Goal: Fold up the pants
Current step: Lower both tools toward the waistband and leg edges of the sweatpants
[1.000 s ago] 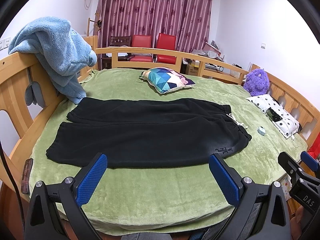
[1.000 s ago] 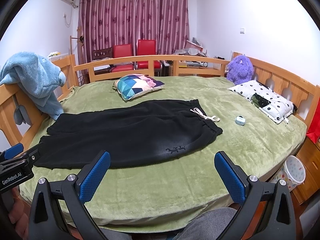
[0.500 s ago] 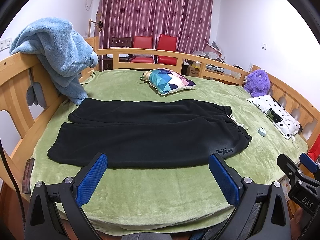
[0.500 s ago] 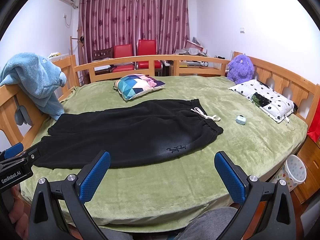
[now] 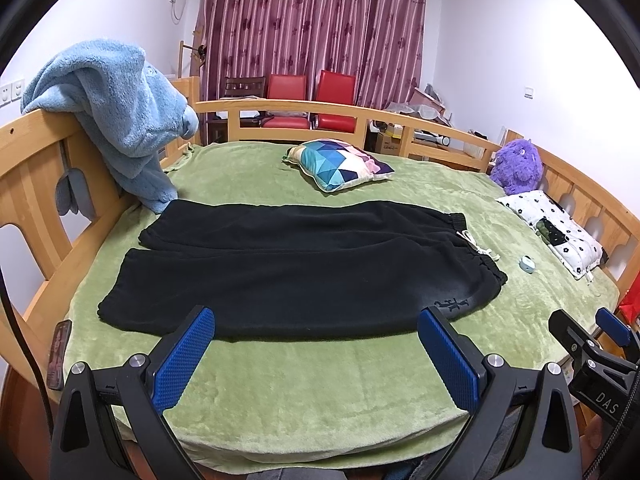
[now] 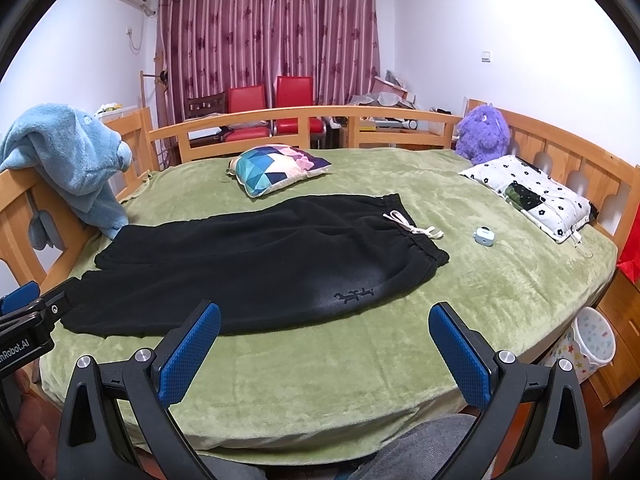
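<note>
Black pants lie flat and spread on the green bed cover, both legs pointing left and the waistband with a white drawstring at the right. They also show in the right wrist view. My left gripper is open and empty, held over the near edge of the bed in front of the pants. My right gripper is open and empty, also short of the near pant leg. Each gripper shows at the edge of the other's view.
A wooden rail rings the bed, with a blue fleece draped on it at left. A colourful cushion, a purple plush toy, a spotted pillow and a small blue case lie on the bed. A phone rests at the left edge.
Both grippers have drifted very slightly; the pants lie as before and the jaws stay open.
</note>
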Demonstrator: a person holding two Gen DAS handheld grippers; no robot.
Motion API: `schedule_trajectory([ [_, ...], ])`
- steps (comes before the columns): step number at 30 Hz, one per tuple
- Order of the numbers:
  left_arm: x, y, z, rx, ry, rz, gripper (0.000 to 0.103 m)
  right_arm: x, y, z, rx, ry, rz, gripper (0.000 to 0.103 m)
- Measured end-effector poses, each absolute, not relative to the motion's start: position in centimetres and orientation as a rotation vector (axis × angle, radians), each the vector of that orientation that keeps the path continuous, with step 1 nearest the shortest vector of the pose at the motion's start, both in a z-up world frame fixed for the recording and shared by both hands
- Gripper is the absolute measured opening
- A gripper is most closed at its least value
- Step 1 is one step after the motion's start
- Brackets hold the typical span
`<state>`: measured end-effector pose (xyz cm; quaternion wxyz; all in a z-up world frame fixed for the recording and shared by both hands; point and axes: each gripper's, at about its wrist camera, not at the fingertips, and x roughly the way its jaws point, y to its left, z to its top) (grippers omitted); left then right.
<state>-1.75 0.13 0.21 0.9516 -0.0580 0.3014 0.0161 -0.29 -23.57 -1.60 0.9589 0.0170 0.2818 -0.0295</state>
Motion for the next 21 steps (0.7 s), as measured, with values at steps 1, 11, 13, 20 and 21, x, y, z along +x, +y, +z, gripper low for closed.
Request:
schedule_trajectory([
  [1, -1.4, 0.4, 0.2, -0.118, 0.615, 0.032, 0.103, -0.2, -23.6, -1.8, 0.035, 0.57, -0.058, 0.102],
  [11, 3.3, 3.1, -3.9, -0.107, 0.706, 0.082, 0.102, 3.3, -24.4, -4.3, 0.04, 0.582, -0.025, 0.102],
  [13, 4.4, 3.7, -5.4, -0.113, 0.749, 0.09, 0.101, 4.7, -24.5, -5.8, 0.018, 0.594, -0.019, 0.102],
  [20, 8.0, 6.3, -11.2, -0.155, 0.89, 0.109, 0.1, 10.4, -25.4, -11.0, 0.034, 0.746, 0.008, 0.09],
  [21, 8.5, 6.8, -11.9, -0.171, 0.91, 0.112, 0.1, 11.2, -25.7, -11.7, 0.044, 0.76, 0.017, 0.089],
])
